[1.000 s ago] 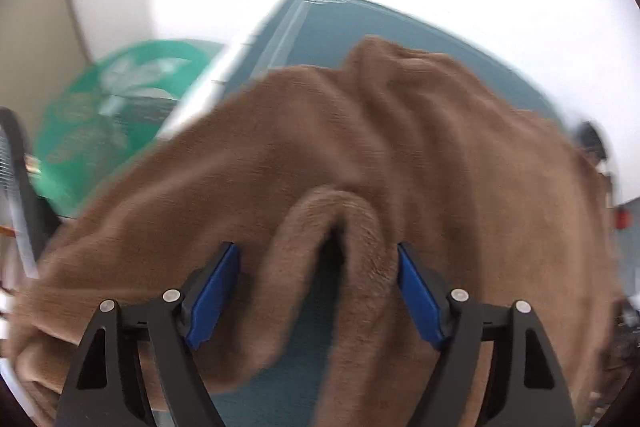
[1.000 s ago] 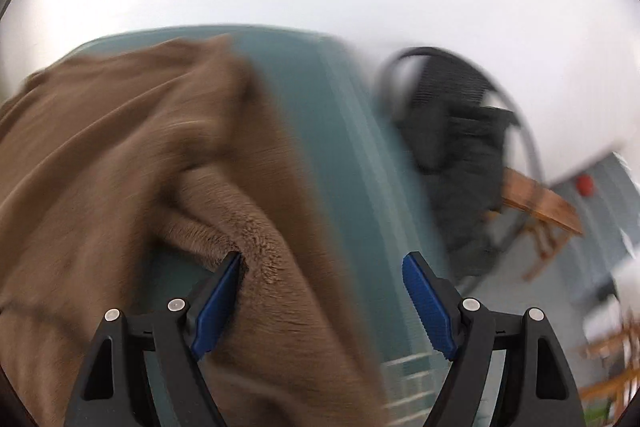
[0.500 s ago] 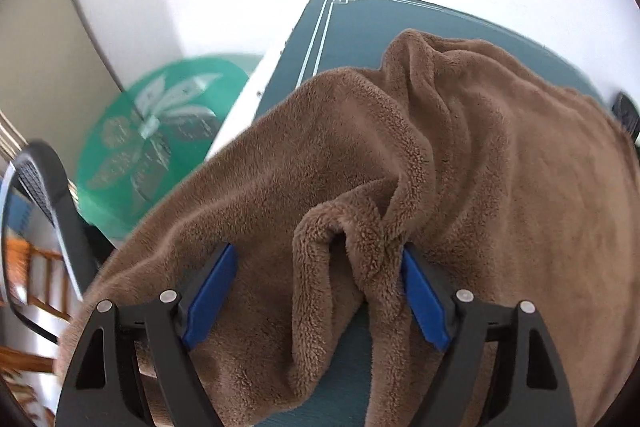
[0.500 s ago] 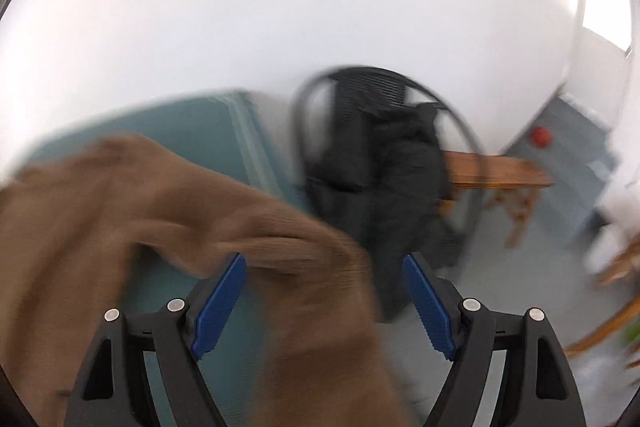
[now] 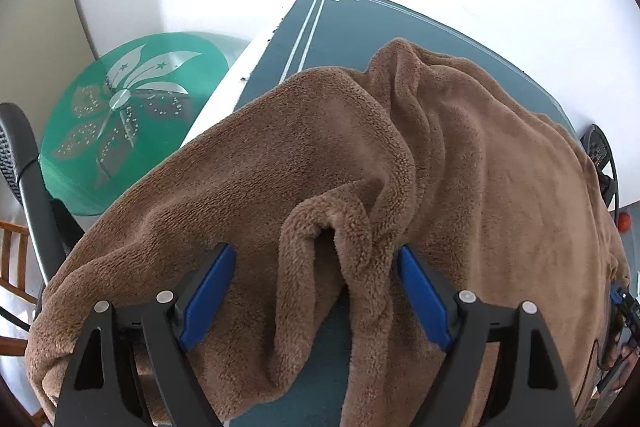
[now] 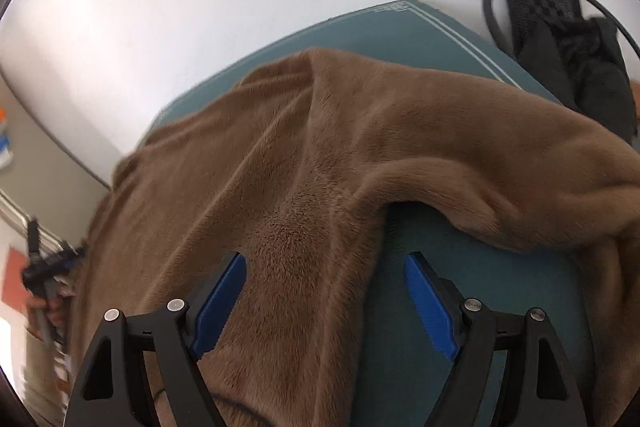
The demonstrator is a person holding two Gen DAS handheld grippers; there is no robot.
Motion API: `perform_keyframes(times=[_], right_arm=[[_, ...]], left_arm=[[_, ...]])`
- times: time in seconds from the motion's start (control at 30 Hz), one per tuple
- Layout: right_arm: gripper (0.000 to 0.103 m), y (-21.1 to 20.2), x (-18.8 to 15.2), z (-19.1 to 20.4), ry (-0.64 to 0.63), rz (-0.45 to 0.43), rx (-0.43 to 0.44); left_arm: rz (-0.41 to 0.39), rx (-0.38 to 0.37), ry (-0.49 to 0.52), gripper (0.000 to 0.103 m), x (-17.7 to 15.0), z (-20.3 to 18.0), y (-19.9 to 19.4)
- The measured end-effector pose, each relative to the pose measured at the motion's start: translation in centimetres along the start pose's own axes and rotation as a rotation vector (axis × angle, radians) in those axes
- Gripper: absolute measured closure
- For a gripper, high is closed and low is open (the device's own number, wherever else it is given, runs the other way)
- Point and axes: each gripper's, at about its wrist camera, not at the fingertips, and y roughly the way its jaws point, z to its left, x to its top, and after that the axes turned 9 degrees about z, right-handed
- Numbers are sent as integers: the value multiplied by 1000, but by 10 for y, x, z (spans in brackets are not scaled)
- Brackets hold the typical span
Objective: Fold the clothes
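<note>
Left gripper and right gripper are both spread wide, nothing grasped; the brown fleece garment is heaped on the teal table. Edges should probably be pinched, not bunched folds.

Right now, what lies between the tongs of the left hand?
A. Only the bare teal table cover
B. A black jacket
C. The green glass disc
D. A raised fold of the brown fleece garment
D: in the left wrist view a raised fold of the brown fleece garment stands between the blue pads of the left tongs, which do not press on it.
</note>
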Motion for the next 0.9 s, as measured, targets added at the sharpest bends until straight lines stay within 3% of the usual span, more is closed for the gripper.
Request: perform_keyframes(times=[0.13, 0.17, 0.2, 0.27, 0.3, 0.4, 0.5, 0.6, 0.73, 0.9], right_arm=[[27, 13, 9, 21, -102, 21, -74], [37, 14, 10, 26, -129, 25, -89], [56, 16, 11, 30, -152, 25, -114], [75, 19, 13, 33, -179, 10, -199], [79, 19, 15, 32, -185, -4, -235], [82, 17, 26, 24, -194, -61, -381], [82, 19, 45, 9, -148, -64, -385], [82, 23, 64, 2, -123, -113, -497], [82, 35, 85, -8, -76, -86, -474], [82, 39, 69, -11, -99, -80, -469]], left_arm=[[-14, 44, 26, 17, 6, -12, 6], [-20, 72, 37, 19, 7, -15, 8], [-27, 102, 47, 21, 9, -19, 10], [-52, 163, 80, 29, 11, -27, 13], [-67, 191, 101, 30, 12, -31, 12], [-128, 280, 139, 32, 16, -37, 8], [-153, 333, 116, 32, 27, -31, 8], [-125, 362, 55, 34, 38, -12, 18], [-98, 311, 1, 34, 48, 7, 20], [-119, 371, 22, 30, 48, 11, 21]])
